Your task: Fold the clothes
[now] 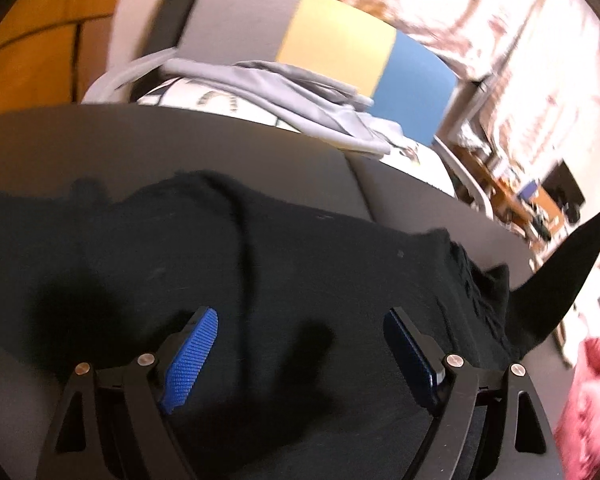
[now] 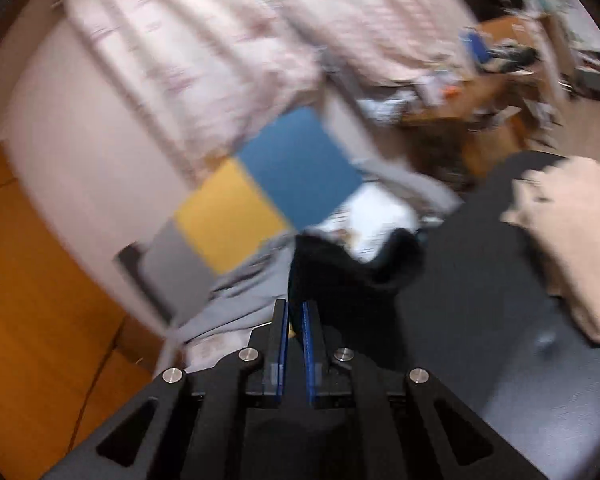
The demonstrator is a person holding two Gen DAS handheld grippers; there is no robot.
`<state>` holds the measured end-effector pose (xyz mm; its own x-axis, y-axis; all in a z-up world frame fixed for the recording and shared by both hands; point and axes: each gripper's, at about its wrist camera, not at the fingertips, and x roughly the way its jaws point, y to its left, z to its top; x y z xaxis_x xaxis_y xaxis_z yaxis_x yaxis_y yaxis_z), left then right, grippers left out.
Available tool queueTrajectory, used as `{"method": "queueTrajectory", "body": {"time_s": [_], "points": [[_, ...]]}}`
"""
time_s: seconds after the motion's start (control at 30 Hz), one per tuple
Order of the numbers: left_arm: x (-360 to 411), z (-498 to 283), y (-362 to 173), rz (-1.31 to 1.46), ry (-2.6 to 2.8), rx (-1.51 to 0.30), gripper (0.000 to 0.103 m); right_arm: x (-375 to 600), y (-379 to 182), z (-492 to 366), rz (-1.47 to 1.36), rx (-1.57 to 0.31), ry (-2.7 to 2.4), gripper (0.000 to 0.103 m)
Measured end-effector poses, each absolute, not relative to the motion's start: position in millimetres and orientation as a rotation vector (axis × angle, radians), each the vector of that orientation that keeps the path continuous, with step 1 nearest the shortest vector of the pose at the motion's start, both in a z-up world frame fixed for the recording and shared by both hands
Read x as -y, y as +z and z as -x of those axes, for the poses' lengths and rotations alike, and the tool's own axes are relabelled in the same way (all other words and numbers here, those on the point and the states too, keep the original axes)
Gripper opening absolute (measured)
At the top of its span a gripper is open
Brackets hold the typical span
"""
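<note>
A black garment (image 1: pixel 260 264) lies spread over the dark table (image 1: pixel 180 140) in the left wrist view. Its right corner (image 1: pixel 572 272) is pulled up off the table into a point. My left gripper (image 1: pixel 300 344) hovers over the cloth, open, its blue pads (image 1: pixel 192 360) wide apart with nothing between them. In the blurred right wrist view my right gripper (image 2: pixel 295 312) is shut on a fold of the black garment (image 2: pixel 340 272), which hangs from the pads above the table (image 2: pixel 480 280).
A chair with grey, yellow and blue panels (image 1: pixel 332 44) stands beyond the table, with grey and white clothes (image 1: pixel 300 96) piled on it. A folded beige cloth (image 2: pixel 572 240) lies on the table at right. A pink cloth (image 1: pixel 592 400) sits at the lower right.
</note>
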<state>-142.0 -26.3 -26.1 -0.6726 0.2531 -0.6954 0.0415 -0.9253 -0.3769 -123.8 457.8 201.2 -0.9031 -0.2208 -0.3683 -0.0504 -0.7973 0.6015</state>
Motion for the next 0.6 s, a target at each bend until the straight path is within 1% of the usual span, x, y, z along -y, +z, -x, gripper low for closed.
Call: {"method": "queueTrajectory", "body": {"time_s": [0.13,0.23,0.33,0.37,0.4,0.43,0.5,0.6], "points": [[54,128,-29,1.207,2.746,0.618,0.086,-357,212,128,-0.649,0.750,-2.712,0.006],[70,118,-38,1.229,2.749,0.660,0.086,-289,200,126,-0.684,0.625,-2.620,0.006],[75,110,-43,1.221,2.750,0.676,0.086,-237,162,122,-0.780,0.592,-2.545,0.006],[74,108,-42,1.220,2.754,0.658,0.086,-220,148,120,-0.813,0.583,-2.520,0.008],[72,107,-40,1.226,2.750,0.632,0.086,-209,135,119,-0.856,0.556,-2.525,0.015],[69,108,-37,1.228,2.740,0.613,0.086,-200,113,115,-0.924,0.495,-2.549,0.017],[64,111,-27,1.208,2.714,0.600,0.086,-190,82,108,-1.030,0.376,-2.577,0.017],[56,130,-7,1.181,2.663,0.656,0.086,-198,41,96,-1.156,0.215,-2.642,0.017]]}}
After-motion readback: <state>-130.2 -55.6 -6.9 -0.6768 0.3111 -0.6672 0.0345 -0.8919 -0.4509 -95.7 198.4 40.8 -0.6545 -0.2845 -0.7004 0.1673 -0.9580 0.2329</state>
